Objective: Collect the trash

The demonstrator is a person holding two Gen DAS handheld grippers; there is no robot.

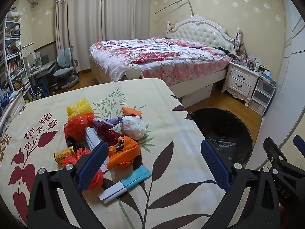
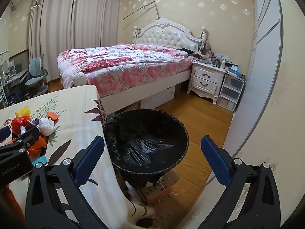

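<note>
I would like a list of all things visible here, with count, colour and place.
table: one, cream floral cloth, front left
trash pile: one heap, yellow, red, orange, white, on table
bin: one, black liner, on floor beside table
bed: one, pink floral cover, behind table
nightstand: one, white, beside bed
chair: one, pale blue, by curtains
left gripper: black and blue, open, over table
right gripper: black and blue, open, over bin
</note>
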